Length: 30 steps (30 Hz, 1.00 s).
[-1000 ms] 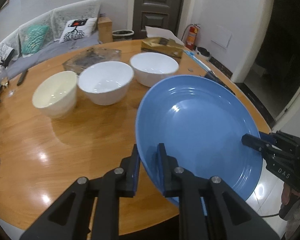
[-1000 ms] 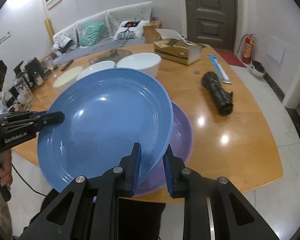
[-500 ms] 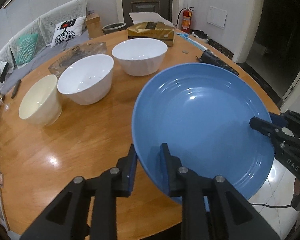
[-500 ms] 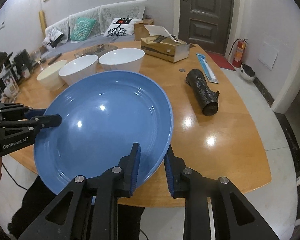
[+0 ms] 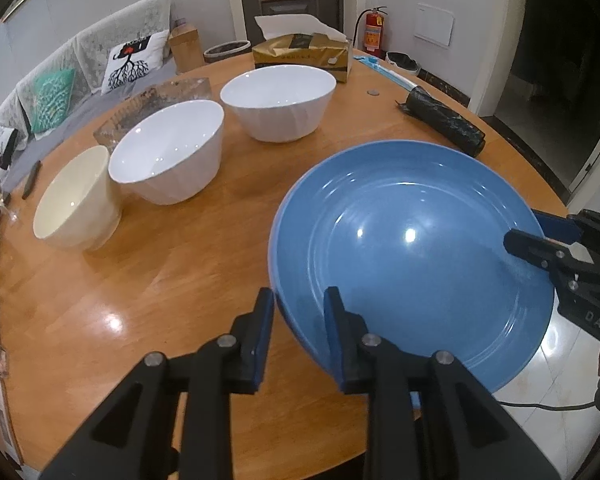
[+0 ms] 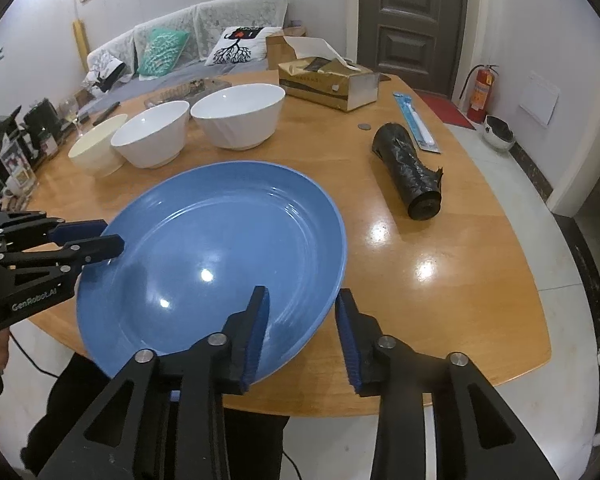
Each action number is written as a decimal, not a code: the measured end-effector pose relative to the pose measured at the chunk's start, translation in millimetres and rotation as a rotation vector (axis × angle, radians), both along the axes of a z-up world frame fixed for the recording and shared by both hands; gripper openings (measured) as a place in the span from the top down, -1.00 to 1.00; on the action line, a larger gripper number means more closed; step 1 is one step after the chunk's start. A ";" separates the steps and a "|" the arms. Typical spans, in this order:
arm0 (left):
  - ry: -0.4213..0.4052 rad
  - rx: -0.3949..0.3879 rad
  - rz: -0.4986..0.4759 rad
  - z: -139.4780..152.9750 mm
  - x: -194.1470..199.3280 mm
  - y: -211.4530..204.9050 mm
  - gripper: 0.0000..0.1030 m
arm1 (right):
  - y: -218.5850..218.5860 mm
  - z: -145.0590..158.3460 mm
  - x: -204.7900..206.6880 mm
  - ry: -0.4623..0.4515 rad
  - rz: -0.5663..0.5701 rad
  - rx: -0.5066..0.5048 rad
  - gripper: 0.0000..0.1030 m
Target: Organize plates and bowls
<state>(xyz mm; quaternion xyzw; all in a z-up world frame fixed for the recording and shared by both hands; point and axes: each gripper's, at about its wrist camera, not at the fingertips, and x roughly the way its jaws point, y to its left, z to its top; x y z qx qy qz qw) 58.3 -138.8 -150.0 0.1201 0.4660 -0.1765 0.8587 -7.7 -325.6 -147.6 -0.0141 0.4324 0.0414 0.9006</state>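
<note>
A large blue plate (image 5: 412,248) (image 6: 220,256) lies low at the near edge of the round wooden table (image 5: 172,264). My left gripper (image 5: 298,312) straddles its left rim with the jaws parted; it shows in the right wrist view (image 6: 88,238). My right gripper (image 6: 302,312) straddles the opposite rim, jaws open wide; it shows in the left wrist view (image 5: 540,236). Two white bowls (image 5: 172,160) (image 5: 280,100) and a cream bowl (image 5: 76,200) stand in a row at the back left. The purple plate seen earlier is hidden.
A gold tissue box (image 6: 328,80) stands at the back of the table. A black roll (image 6: 408,172), a coin (image 6: 364,126) and a blue packet (image 6: 418,122) lie on the right. A glass tray (image 5: 156,100) sits behind the bowls. A sofa is beyond.
The blue plate came down from a tilted hold to lie low over the purple plate's place. Both grippers' jaws have widened around its rim, the right one more.
</note>
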 end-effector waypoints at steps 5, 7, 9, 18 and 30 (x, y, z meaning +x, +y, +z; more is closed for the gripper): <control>0.000 -0.008 0.012 -0.6 1.4 4.9 0.49 | 0.0 2.9 -3.7 -0.013 -0.006 -0.026 0.32; 0.000 0.000 0.018 -3.7 2.7 4.9 0.48 | 1.1 -3.4 -1.8 0.008 0.004 0.020 0.30; 0.004 -0.009 0.015 -6.1 3.4 5.0 0.48 | 4.8 -10.3 1.7 0.023 0.009 0.020 0.26; -0.013 -0.049 0.013 11.0 11.8 16.2 0.46 | 1.8 -2.9 4.6 0.006 -0.005 0.004 0.21; 0.028 -0.219 0.053 86.0 107.6 94.0 0.20 | 28.0 64.7 56.5 -0.114 0.225 0.181 -0.53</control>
